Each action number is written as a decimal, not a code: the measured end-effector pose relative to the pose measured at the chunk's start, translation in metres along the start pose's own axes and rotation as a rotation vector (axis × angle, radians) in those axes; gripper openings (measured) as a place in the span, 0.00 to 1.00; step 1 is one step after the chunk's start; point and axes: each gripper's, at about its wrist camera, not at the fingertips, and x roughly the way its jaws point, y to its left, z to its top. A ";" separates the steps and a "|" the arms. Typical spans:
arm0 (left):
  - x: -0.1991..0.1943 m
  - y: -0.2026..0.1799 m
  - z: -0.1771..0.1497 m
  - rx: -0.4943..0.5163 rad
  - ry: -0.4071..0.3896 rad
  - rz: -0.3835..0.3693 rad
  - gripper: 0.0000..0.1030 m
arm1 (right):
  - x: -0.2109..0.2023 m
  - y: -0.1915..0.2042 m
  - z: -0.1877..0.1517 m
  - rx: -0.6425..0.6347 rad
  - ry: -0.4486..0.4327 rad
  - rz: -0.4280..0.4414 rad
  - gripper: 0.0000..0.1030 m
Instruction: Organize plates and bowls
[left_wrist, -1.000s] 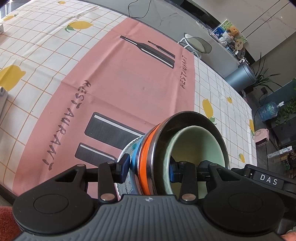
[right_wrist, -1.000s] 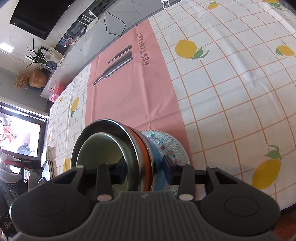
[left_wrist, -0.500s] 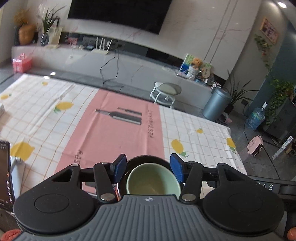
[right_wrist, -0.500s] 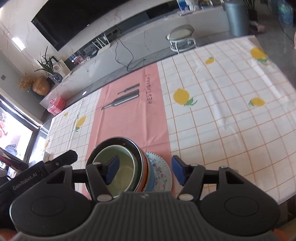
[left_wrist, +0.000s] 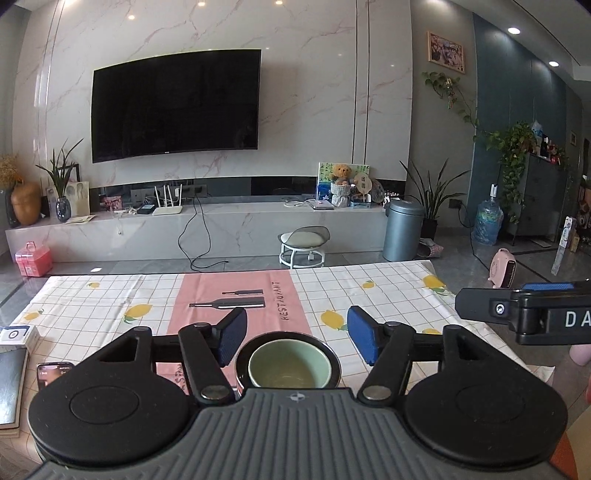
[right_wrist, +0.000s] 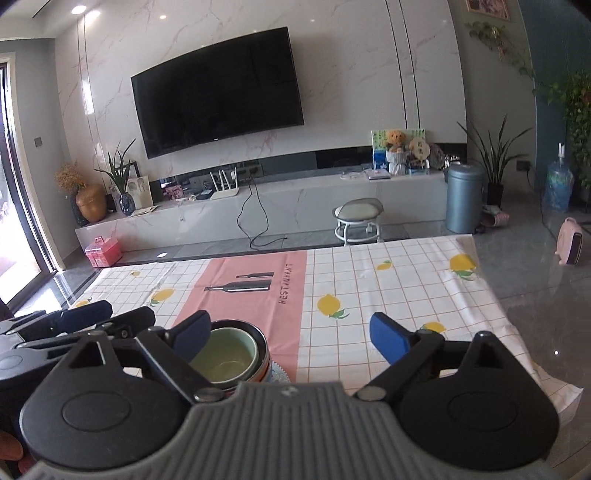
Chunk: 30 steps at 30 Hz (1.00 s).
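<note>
A stack of nested dishes stands on the pink strip of the tablecloth near the table's front edge: a pale green bowl (left_wrist: 290, 367) sits inside a dark steel bowl (left_wrist: 332, 354), with orange and blue rims and a patterned plate (right_wrist: 279, 373) under them. My left gripper (left_wrist: 295, 336) hovers above and behind the stack, jaws opening wide, blue pads clear of the bowls. My right gripper (right_wrist: 291, 334) is also opening, nothing between its pads; the green bowl (right_wrist: 225, 356) lies below its left finger. The right gripper's body shows at the left wrist view's right edge.
The table carries a lemon-checked cloth (left_wrist: 388, 306) with a pink centre strip (right_wrist: 255, 291). A phone (left_wrist: 51, 371) and a dark book (left_wrist: 11, 384) lie at the left front corner. Beyond are a stool (left_wrist: 303, 243), a bin (left_wrist: 402, 229) and a TV wall.
Both grippers let go of the bowl stack, opened wide, rose and levelled out, so the views swung from the tabletop to the room. The stack stays on the table.
</note>
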 end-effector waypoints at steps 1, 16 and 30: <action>-0.003 0.000 -0.003 -0.004 0.002 -0.001 0.77 | -0.007 0.002 -0.006 -0.014 -0.021 -0.005 0.93; -0.032 0.002 -0.061 0.024 0.070 0.004 0.80 | -0.046 0.019 -0.082 0.002 -0.054 -0.127 0.95; -0.037 0.002 -0.078 0.018 0.099 0.006 0.80 | -0.058 0.016 -0.111 0.025 -0.060 -0.132 0.95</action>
